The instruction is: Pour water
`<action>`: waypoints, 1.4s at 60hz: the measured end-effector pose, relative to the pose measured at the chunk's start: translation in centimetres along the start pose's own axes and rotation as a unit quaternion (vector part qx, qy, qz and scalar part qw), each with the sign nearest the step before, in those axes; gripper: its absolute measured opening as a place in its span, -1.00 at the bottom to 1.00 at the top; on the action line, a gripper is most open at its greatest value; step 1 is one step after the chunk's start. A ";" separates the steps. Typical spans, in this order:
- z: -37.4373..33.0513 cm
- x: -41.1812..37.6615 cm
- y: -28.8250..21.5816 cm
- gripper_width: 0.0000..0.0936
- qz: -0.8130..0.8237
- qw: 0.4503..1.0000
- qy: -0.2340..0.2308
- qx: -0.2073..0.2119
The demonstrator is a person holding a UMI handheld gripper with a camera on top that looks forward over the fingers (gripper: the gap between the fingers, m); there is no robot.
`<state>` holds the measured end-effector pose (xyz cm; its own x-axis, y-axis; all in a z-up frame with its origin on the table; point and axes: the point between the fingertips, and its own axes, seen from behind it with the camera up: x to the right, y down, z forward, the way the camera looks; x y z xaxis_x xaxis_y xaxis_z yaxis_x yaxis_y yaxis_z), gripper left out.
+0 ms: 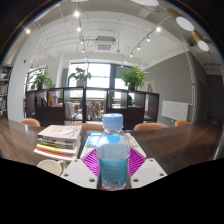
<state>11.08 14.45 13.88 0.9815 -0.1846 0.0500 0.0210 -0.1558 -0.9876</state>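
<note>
the gripper (113, 168) has its two fingers at the two sides of a water bottle (113, 155), and the magenta pads (92, 162) lie against the bottle's clear wall at left and right with no gap that i can see, so i judge the jaws are clamped on the bottle and carry it. the bottle stands between the fingers with its long axis upright, the pale blue cap (113, 122) at the top and still on the neck, the base hidden low between the fingers. there is only this one gripper, so no other hand is nearer. for pouring, the relation that matters is where the receiving vessel lies from the bottle's mouth, and here i cannot find any cup or glass; a pale rounded thing (50, 167) shows low beside the left finger, but it is too little seen to name. beyond the fingers the wooden table (170, 142) spreads wide. a stack of books (59, 140) lies on it ahead and to the left, near the bottle, and a tilt toward that side could bring water onto them. to the right and straight ahead the table looks free, so there is more room there. further off are chair backs (150, 127), then a low shelf with potted plants (131, 77) before the windows. with the cap closed, the pouring seems not yet begun.
</note>
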 end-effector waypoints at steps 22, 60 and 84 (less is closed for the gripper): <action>1.3 1.7 5.8 -0.28 0.019 0.999 -0.027 -0.016; -12.7 0.2 10.8 0.78 -0.016 0.994 -0.047 -0.101; -26.5 -4.9 3.9 0.79 0.028 0.996 -0.066 -0.049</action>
<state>1.33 -10.98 13.70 0.9973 -0.0675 -0.0304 -0.0461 -0.2449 -0.9685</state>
